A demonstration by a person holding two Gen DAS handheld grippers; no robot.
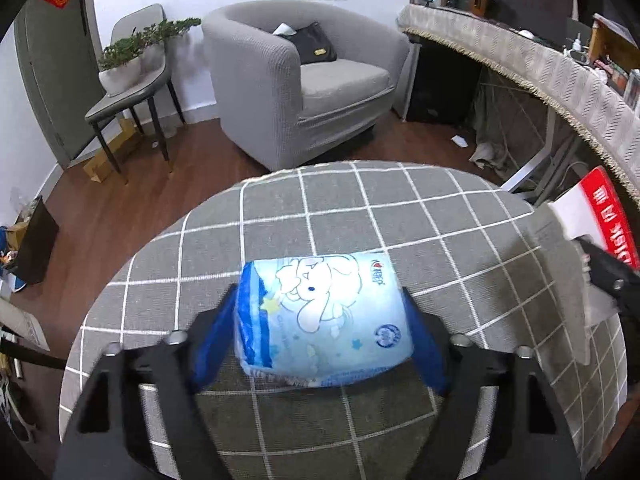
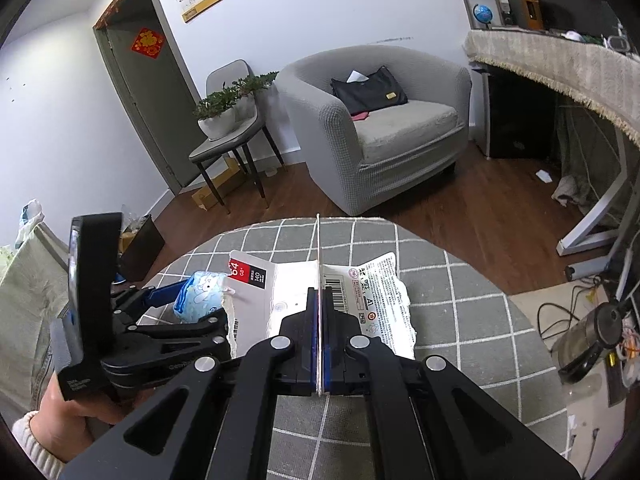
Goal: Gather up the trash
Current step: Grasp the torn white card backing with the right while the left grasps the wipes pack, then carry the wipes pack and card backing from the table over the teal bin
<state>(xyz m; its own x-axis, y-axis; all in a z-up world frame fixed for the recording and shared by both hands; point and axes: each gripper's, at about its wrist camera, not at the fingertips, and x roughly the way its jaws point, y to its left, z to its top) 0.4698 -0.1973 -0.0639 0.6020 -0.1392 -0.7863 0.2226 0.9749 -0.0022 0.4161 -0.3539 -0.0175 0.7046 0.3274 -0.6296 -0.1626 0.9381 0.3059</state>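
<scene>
The left claw [image 1: 320,320] pinches a light blue tissue pack [image 1: 322,316] printed with a white cartoon dog; its blue pads press against both sides of the pack, which hangs just above a round bench [image 1: 360,208] draped in a grey cloth with white grid lines. Beside the pack, toward the desk, the right claw [image 2: 320,312] is pressed together on a torn white card package [image 2: 372,300] with a red label, held on edge so that one flap spreads to each side of the blue pads. The card hovers just over the same cloth. Beyond the bench stands a grey armchair [image 1: 304,80] with a black handbag [image 1: 314,44] on its seat. To one side of the armchair a potted plant [image 1: 136,52] sits on a grey chair; on the other side is a fringed desk [image 1: 520,60]. The floor [image 1: 120,208] is dark wood.
</scene>
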